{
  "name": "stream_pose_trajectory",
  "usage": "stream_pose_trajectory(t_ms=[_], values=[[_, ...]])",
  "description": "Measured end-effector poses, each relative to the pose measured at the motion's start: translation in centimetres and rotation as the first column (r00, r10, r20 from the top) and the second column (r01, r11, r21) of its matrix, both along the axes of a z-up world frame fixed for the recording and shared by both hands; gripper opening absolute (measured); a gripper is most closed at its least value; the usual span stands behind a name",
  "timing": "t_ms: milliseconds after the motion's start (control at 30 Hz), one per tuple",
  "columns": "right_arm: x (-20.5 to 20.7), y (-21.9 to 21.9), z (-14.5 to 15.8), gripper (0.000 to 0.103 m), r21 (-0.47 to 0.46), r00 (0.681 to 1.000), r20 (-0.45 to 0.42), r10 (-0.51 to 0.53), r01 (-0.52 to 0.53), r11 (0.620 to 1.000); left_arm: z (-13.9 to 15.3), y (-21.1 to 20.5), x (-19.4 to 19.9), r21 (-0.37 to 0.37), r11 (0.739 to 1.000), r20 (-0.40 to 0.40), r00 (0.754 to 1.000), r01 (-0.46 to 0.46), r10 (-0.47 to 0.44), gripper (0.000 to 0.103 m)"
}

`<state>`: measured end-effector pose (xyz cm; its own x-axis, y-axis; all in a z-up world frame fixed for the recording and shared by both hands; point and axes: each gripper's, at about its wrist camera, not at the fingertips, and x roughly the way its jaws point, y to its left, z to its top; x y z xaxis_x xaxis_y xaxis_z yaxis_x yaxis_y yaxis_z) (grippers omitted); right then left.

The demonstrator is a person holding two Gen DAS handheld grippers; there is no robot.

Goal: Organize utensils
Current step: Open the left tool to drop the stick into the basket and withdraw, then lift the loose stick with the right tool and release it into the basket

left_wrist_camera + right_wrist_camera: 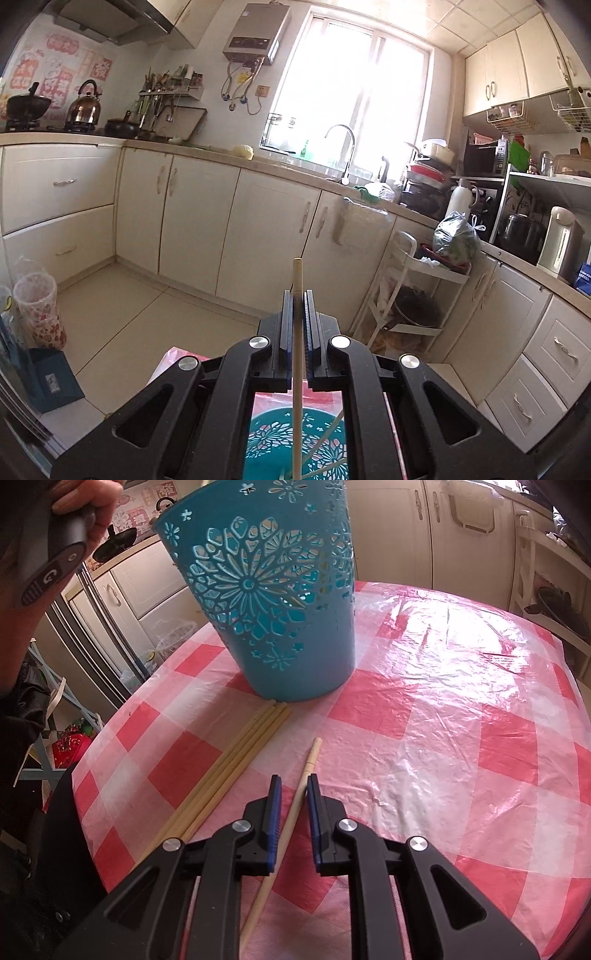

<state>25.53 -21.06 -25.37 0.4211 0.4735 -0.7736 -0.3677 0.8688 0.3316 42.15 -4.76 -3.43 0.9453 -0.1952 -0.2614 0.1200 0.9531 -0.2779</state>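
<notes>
My left gripper point(297, 293) is shut on a pale wooden chopstick point(297, 343), held upright above the teal cut-out basket point(317, 443); more chopsticks lean inside the basket. In the right wrist view the same basket point(273, 602) stands on the red-and-white checked tablecloth point(461, 709). My right gripper point(293, 781) is open and low over the table, its jaws either side of a single chopstick point(295, 808) that lies on the cloth. A bundle of several chopsticks point(229, 771) lies to its left, tips against the basket's base.
The table's left edge point(99, 738) drops off near the bundle. The person's hand on the left gripper's handle point(70, 524) is at upper left. Kitchen cabinets point(229, 221), a white trolley point(417, 288) and a counter with a sink surround the table.
</notes>
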Motion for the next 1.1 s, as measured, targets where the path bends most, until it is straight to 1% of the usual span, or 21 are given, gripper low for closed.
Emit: stream_pose_trajectory(t_ms=[133, 233, 333, 400, 433, 500, 533, 567, 700, 767, 800, 900, 967, 1000, 1100], values=[[0.0, 0.2, 0.0, 0.017, -0.003, 1.000, 0.003, 0.004, -0.004, 1.000, -1.6, -0.2, 0.8, 0.018, 1.000, -0.027, 1.000, 0.001, -0.001, 0.005], [0.0, 0.4, 0.0, 0.018, -0.006, 1.000, 0.005, 0.008, -0.008, 1.000, -2.6, -0.5, 1.1, 0.049, 0.999, -0.059, 0.998, 0.009, -0.006, 0.005], [-0.1, 0.5, 0.0, 0.018, -0.009, 1.000, 0.007, 0.010, -0.010, 1.000, -3.7, -1.0, 1.1, 0.100, 0.995, -0.105, 0.994, 0.026, -0.016, 0.005], [-0.1, 0.7, 0.0, 0.019, -0.013, 1.000, 0.009, 0.012, -0.012, 1.000, -4.6, -1.4, 0.8, 0.149, 0.988, -0.145, 0.989, 0.047, -0.026, 0.006], [-0.1, 0.7, 0.0, 0.019, -0.016, 1.000, 0.010, 0.012, -0.012, 1.000, -4.9, -1.4, 0.4, 0.166, 0.985, -0.156, 0.987, 0.051, -0.025, 0.010], [-0.1, 0.8, 0.0, 0.019, -0.020, 1.000, 0.012, 0.014, -0.013, 1.000, -5.3, -1.1, -0.6, 0.198, 0.979, -0.170, 0.985, 0.047, -0.013, 0.028], [-0.1, 0.9, 0.0, 0.019, -0.021, 1.000, 0.012, 0.014, -0.014, 1.000, -5.4, -0.7, -1.3, 0.206, 0.978, -0.169, 0.986, 0.034, 0.002, 0.045], [-0.1, 0.9, 0.0, 0.019, -0.020, 1.000, 0.012, 0.014, -0.014, 1.000, -5.3, 0.0, -2.3, 0.210, 0.978, -0.158, 0.987, 0.012, 0.022, 0.055], [-0.1, 0.9, -0.1, 0.019, -0.023, 1.000, 0.015, 0.014, -0.013, 1.000, -5.2, 3.2, -6.4, 0.196, 0.980, -0.132, 0.989, -0.038, 0.064, 0.064], [-0.2, 1.0, 0.0, 0.019, -0.036, 1.000, 0.018, 0.008, -0.007, 0.999, -5.7, 5.3, -8.3, 0.183, 0.980, -0.139, 0.985, -0.074, 0.100, 0.072], [-0.3, 1.0, 0.0, 0.019, -0.043, 1.000, 0.020, 0.003, -0.003, 0.999, -6.2, 6.3, -9.2, 0.176, 0.980, -0.148, 0.982, -0.088, 0.115, 0.074], [-0.6, 1.6, 0.1, 0.019, -0.080, 0.999, 0.031, -0.014, 0.016, 0.997, -8.8, 9.0, -11.0, 0.148, 0.983, -0.221, 0.966, -0.106, 0.137, 0.077], [-0.6, 2.1, 0.0, 0.019, -0.109, 0.999, 0.038, -0.028, 0.032, 0.993, -11.3, 10.2, -11.5, 0.141, 0.984, -0.291, 0.945, -0.109, 0.147, 0.077], [-0.7, 2.4, 0.1, 0.019, -0.136, 0.998, 0.046, -0.032, 0.038, 0.990, -12.7, 10.7, -11.8, 0.138, 0.984, -0.328, 0.932, -0.112, 0.152, 0.077], [-1.1, 4.0, 0.2, 0.019, -0.232, 0.998, 0.068, -0.018, 0.033, 0.972, -16.0, 11.2, -12.5, 0.138, 0.985, -0.382, 0.911, -0.107, 0.153, 0.077]])
